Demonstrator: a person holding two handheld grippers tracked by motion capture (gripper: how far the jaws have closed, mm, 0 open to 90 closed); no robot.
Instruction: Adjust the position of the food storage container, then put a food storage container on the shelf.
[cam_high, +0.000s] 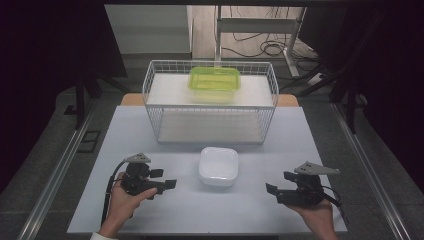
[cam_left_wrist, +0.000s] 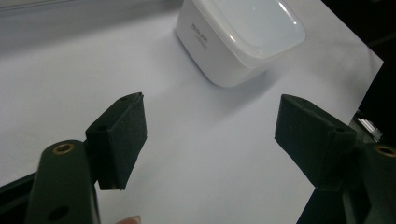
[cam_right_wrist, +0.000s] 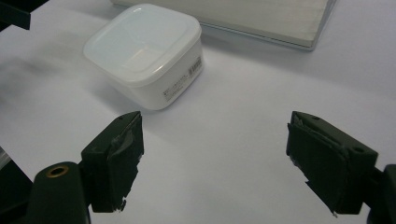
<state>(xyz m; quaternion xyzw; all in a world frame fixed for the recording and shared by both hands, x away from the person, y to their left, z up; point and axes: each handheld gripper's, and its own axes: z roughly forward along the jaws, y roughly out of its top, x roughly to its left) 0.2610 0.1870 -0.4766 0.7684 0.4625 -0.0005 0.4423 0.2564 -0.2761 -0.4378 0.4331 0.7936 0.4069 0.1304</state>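
A white tabletop holds everything here. Near the middle of it, a bit closer to the front edge than the back edge, sits a small white square container with a cloudy lid pressed on top. It stands flat and upright. A little label with tiny print shows on its side wall, too small to read.

The left gripper is held low in a hand near the front left corner. Its two black jaws are spread wide apart with nothing between them, just bare table. They point toward the white container, which stands a short way off, not touching.

The right gripper is held in the other hand near the front right corner. Its jaws are spread wide too, with nothing between them. They also point toward the white container, and there is a clear gap of bare table between them and it.

So the container sits between the two grippers, and neither one touches it.

Behind the container, toward the back edge, stands a white wire basket with a flat pale board in the bottom and a shelf higher up. A green see-through box rests on that shelf, near the back.
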